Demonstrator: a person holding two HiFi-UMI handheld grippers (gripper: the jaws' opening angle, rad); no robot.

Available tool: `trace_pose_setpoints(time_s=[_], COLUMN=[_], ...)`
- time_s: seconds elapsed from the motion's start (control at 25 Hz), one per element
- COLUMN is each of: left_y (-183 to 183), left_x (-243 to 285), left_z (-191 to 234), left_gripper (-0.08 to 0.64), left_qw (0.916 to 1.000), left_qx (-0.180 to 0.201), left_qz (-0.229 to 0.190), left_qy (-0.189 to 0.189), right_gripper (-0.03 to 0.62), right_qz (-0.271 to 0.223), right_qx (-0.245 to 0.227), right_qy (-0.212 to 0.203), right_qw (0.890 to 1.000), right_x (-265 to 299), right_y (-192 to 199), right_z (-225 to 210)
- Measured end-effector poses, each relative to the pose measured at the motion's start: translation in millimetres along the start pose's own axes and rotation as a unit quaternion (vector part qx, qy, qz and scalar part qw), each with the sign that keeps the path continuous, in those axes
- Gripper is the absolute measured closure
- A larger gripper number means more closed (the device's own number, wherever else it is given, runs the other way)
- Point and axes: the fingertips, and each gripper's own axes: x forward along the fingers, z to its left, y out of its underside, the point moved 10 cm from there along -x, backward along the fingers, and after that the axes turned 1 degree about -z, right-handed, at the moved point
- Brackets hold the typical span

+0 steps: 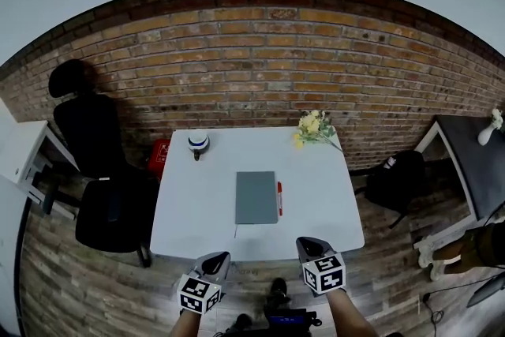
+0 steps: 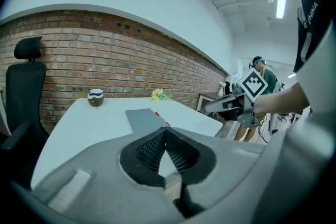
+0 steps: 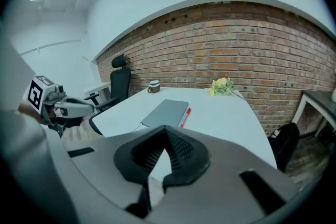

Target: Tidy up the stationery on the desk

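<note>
On the white desk [image 1: 189, 209] lies a closed grey notebook [image 1: 256, 197] with a red pen [image 1: 279, 199] along its right edge. Both show in the left gripper view, notebook [image 2: 144, 119] and pen [image 2: 161, 118], and in the right gripper view, notebook [image 3: 167, 112] and pen [image 3: 184, 117]. My left gripper [image 1: 220, 257] and right gripper [image 1: 306, 244] hover off the desk's near edge, both shut and empty, well short of the notebook. Each gripper's own view shows its jaws together, left [image 2: 166, 136] and right [image 3: 166, 134].
A brown cup with a white lid [image 1: 198, 142] stands at the desk's far left and a yellow flower bunch [image 1: 314, 126] at its far right. A black office chair [image 1: 102, 170] is left of the desk. Right of it lie a black bag [image 1: 398, 177] and another desk [image 1: 473, 162].
</note>
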Motion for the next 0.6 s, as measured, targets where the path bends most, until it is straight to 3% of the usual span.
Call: trace_pose_setpoints(time_s=[0.28, 0.6], left_y=[30.2, 49.2], left_x=[-59.0, -93.4], left_z=[-2.9, -22.9], left_gripper=[0.549, 0.549], left_qw=[0.9998, 0.9991], left_qx=[0.000, -0.004], left_qz=[-0.017, -0.041], left_qy=[-0.004, -0.007], right_gripper=[0.583, 0.583], right_qz=[-0.011, -0.020], right_qx=[-0.039, -0.053], right_qy=[0.001, 0.012], right_qw=[0.999, 0.998], right_x=[-31.4, -71.2], right_y=[7.7, 27.5], right_z=[69.9, 113.4])
